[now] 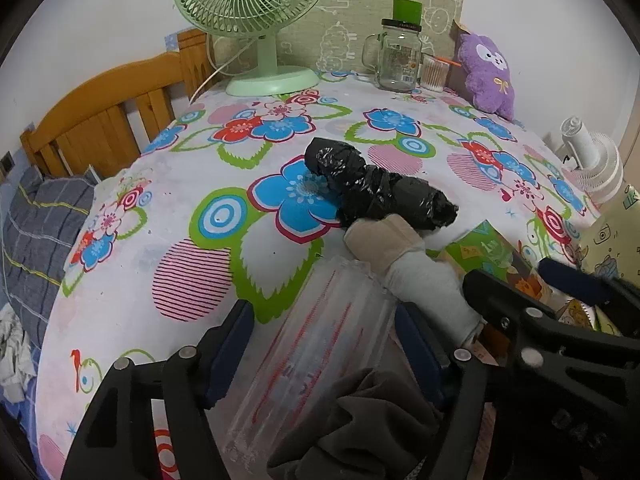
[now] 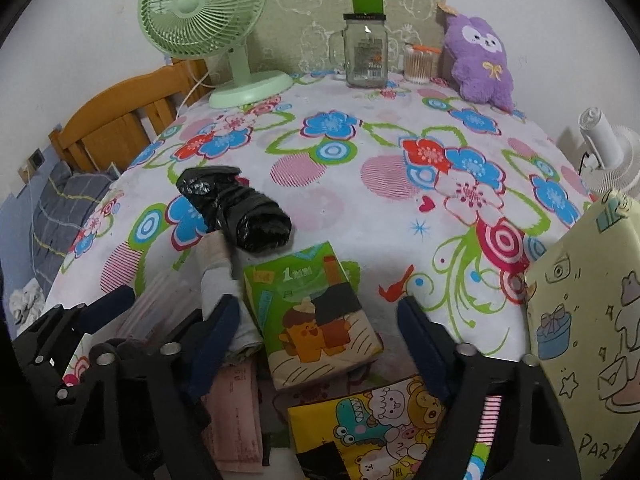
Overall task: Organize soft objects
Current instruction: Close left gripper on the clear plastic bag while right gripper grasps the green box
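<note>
We see a table under a floral cloth [image 2: 360, 208], a green fan [image 2: 200, 12] at the back, a purple plush [image 2: 480, 60] far right beside a glass jar [image 2: 366, 56]. A cream gift bag [image 2: 588, 320] stands right. Mid-table lies a black plastic roll [image 1: 380, 184], a beige-grey sock [image 1: 404, 256] touching its near end. Our left gripper [image 1: 324, 344] straddles a clear plastic pack [image 1: 320, 352], grey cloth [image 1: 360, 428] over its near end; we cannot tell if pads press. Our right gripper [image 2: 320, 328] is unclenched around a green tissue pack [image 2: 308, 312], pads apart from it.
</note>
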A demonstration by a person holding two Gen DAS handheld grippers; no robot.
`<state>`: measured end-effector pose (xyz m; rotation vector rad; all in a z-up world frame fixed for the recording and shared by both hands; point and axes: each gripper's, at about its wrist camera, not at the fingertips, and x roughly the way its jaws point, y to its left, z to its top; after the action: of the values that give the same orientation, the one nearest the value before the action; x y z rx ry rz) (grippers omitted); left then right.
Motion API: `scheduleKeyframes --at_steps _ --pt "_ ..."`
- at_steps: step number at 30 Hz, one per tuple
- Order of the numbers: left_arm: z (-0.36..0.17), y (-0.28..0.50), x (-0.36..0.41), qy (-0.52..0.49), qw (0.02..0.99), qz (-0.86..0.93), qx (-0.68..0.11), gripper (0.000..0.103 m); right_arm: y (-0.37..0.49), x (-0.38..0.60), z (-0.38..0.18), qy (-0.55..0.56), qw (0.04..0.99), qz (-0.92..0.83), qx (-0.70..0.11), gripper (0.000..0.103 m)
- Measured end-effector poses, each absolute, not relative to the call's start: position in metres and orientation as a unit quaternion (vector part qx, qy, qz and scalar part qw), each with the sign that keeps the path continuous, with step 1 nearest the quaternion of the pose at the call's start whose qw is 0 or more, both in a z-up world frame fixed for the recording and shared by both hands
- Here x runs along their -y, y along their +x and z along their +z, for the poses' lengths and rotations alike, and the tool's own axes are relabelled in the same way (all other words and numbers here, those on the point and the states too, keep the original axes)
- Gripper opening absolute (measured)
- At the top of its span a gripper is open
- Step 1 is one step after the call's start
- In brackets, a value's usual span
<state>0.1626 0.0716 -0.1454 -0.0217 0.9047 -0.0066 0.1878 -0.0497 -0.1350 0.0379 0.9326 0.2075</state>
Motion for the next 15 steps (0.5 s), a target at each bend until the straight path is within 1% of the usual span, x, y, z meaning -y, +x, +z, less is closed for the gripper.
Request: scheduleKeyframes --at_steps 4,6,9,13,15 --pt "-0.1436 0.1616 -0.0655 0.011 0.900 0.006 -0.437 0.076 0.1911 0.0536 -0.1404 0.036 0.880 0.097 -0.464 0.064" --pt "-0.1433 0.1614 -0.0653 0.015 0.899 0.010 -0.438 0.078 0.1917 0.0539 -0.1423 0.036 0.878 0.098 -0.467 0.060" --pt "-0.1442 0.1619 -0.0688 0.006 0.898 0.007 -0.441 0.079 0.1909 0.0529 -0.1411 0.032 0.879 0.099 -0.465 0.055" --pt "-0.1440 0.1611 -0.0702 0.005 0.898 0.005 -0.439 0.079 0.1896 0.0551 -0.1387 0.035 0.881 0.101 -0.462 0.053" --pt "-0.1436 0.1604 -0.0698 0.006 0.899 0.001 -0.438 0.076 0.1883 0.0564 -0.1363 0.035 0.882 0.101 -0.459 0.052"
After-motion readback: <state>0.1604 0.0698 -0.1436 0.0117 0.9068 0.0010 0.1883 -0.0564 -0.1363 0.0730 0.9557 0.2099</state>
